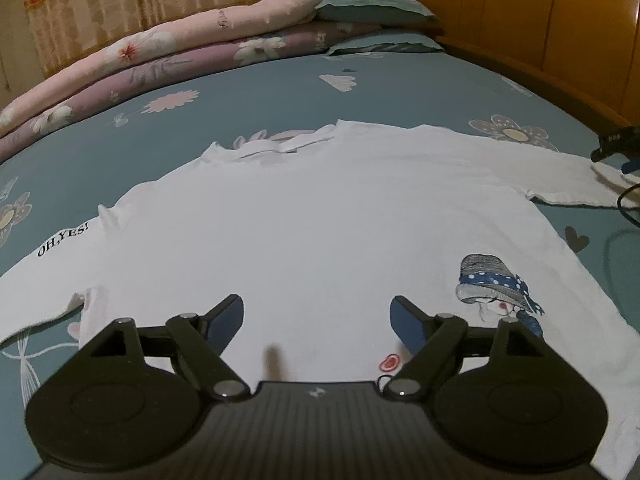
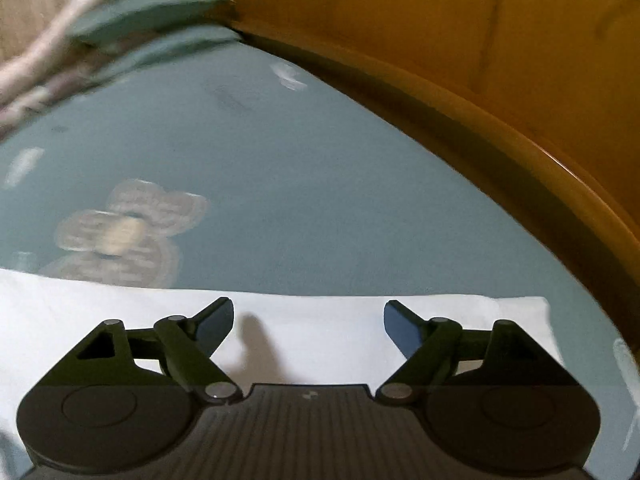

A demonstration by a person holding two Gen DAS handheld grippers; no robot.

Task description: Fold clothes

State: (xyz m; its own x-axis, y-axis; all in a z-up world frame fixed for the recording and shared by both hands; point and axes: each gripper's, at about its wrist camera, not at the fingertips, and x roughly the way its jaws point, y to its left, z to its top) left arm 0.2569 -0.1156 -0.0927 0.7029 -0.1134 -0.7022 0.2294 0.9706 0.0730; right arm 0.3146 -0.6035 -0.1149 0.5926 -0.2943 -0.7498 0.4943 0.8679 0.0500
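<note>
A white T-shirt (image 1: 320, 216) lies spread flat on the blue flowered bed sheet (image 1: 400, 92), collar toward the far side. It has "OH,YES!" printed on its left sleeve and a girl in a hat printed at the lower right. My left gripper (image 1: 318, 314) is open over the shirt's lower hem, nothing between its fingers. The right gripper (image 1: 616, 146) shows at the far right edge of the left wrist view, by the shirt's right sleeve. In the right wrist view that sleeve (image 2: 320, 328) lies flat under my open right gripper (image 2: 308, 320), nothing held.
Folded pink and purple quilts (image 1: 180, 52) and teal pillows (image 1: 372, 4) are piled along the far side of the bed. A wooden headboard (image 2: 500, 40) curves along the right edge of the mattress. A black cable (image 1: 624, 208) trails beside the right sleeve.
</note>
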